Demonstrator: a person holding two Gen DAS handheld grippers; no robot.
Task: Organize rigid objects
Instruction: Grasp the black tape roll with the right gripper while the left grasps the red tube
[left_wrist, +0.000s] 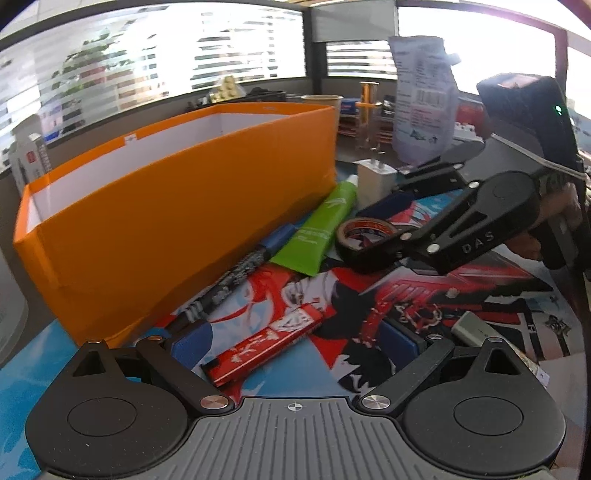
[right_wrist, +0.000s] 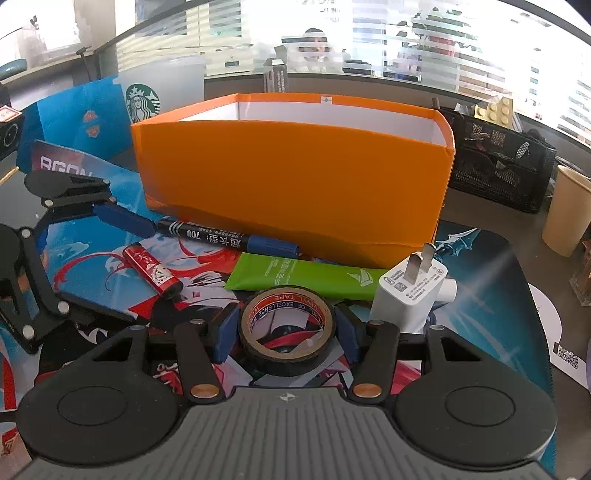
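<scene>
Tape roll (right_wrist: 287, 325) between the right claw's (right_wrist: 286, 334) blue pads, flat on the printed mat (right_wrist: 480, 266).

Both pads stand close at the roll's sides; whether they press on it I cannot tell. An orange box (right_wrist: 295, 184) with white inside walls stands open just behind. Along its front lie a black marker (right_wrist: 221, 236) with a blue cap, a green tube (right_wrist: 306, 277) and a white charger (right_wrist: 410, 291) standing beside the roll, prongs up. A red bar (right_wrist: 153, 273) lies left of the tube. The left claw (left_wrist: 295, 347) is spread wide over the near end of that red bar, its pads not touching it. The mat covers the tabletop (right_wrist: 498, 218).
</scene>
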